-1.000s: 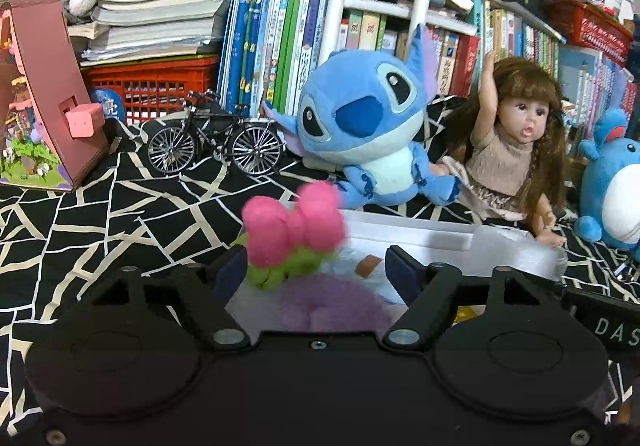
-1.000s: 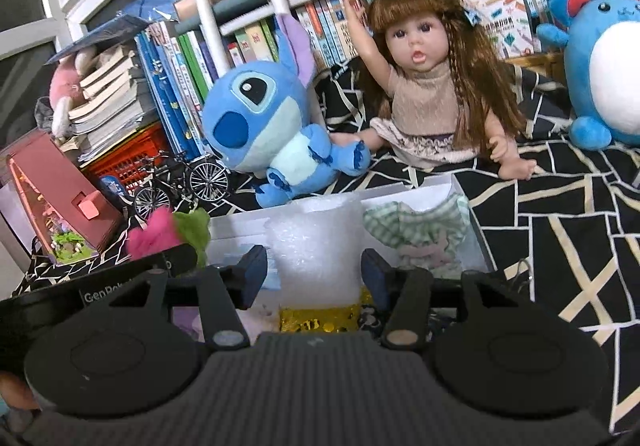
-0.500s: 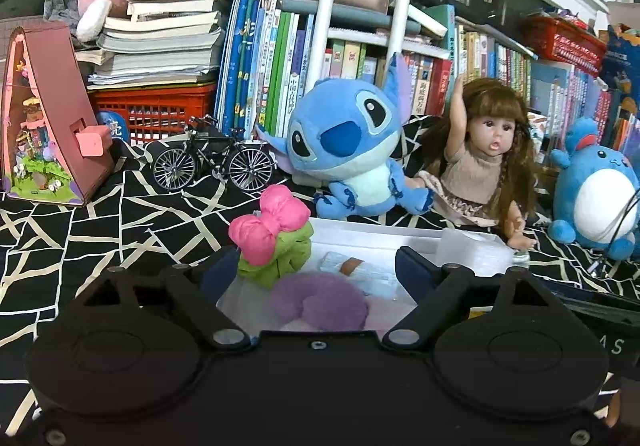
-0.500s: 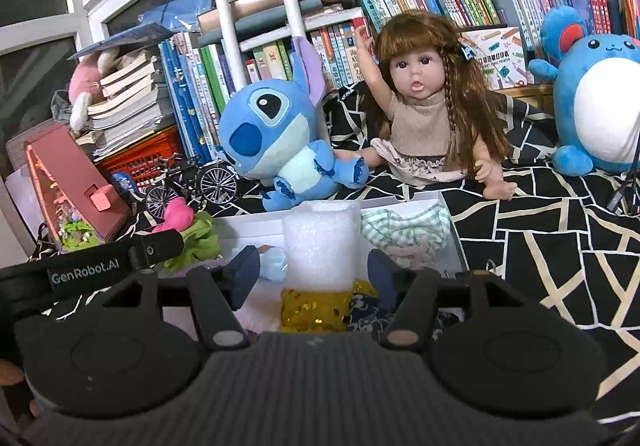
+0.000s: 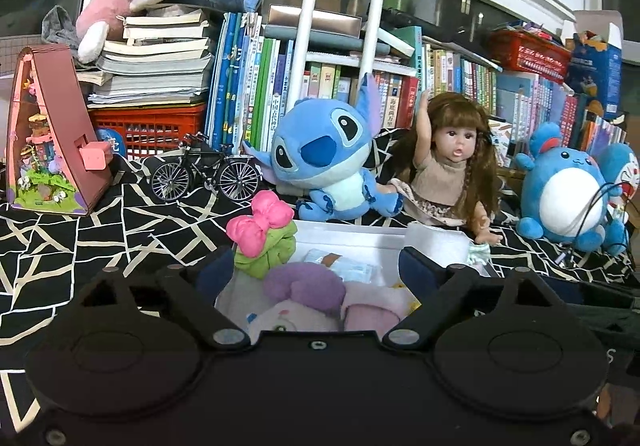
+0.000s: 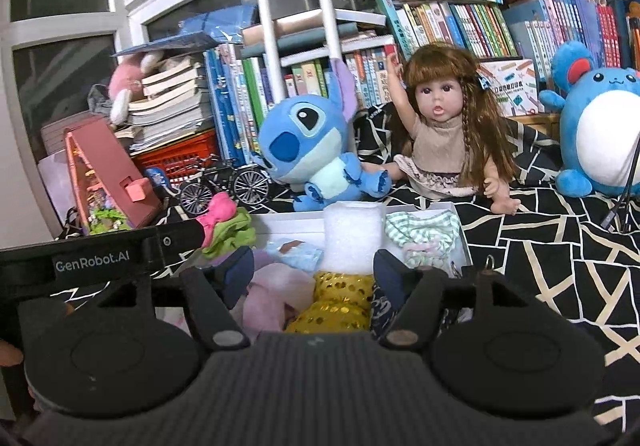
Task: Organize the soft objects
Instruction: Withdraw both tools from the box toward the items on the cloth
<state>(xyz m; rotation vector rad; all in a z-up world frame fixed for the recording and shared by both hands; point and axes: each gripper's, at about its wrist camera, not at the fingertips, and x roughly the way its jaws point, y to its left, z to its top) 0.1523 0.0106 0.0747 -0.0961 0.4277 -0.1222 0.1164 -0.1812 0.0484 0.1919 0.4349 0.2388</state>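
A black cloth with pale crack lines (image 5: 120,221) covers the table, and a wall of books (image 5: 248,85) closes it off at the back. In front of the books sit a blue alien plush (image 5: 324,157), a long-haired doll (image 5: 452,165) with one arm raised, and a round blue plush with a white belly (image 5: 568,197) off to the right. At the far left stands a reddish A-frame toy house (image 5: 52,133), and a small black model bicycle (image 5: 206,173) is parked between it and the blue alien plush.

Nearer to me lies a shallow white box (image 6: 288,224), holding the soft things. At its left rim rests a green fabric piece topped with a pink bow (image 5: 260,224), partly over the edge. Inside are a purple plush bit (image 5: 304,284), a pale pink cloth (image 6: 276,294), a light blue packet (image 6: 294,252), a gold sequinned piece (image 6: 336,300), an upright white foam block (image 6: 352,240) and a green-and-white striped cloth (image 6: 424,228) at the right end.

The left gripper (image 5: 316,270) hovers low over the left half of the box, jaws spread wide with nothing between them; the green piece sits just beside its left finger. The right gripper (image 6: 314,276) hangs over the middle, its jaws likewise apart and empty, framing the gold piece and the foot of the foam block.
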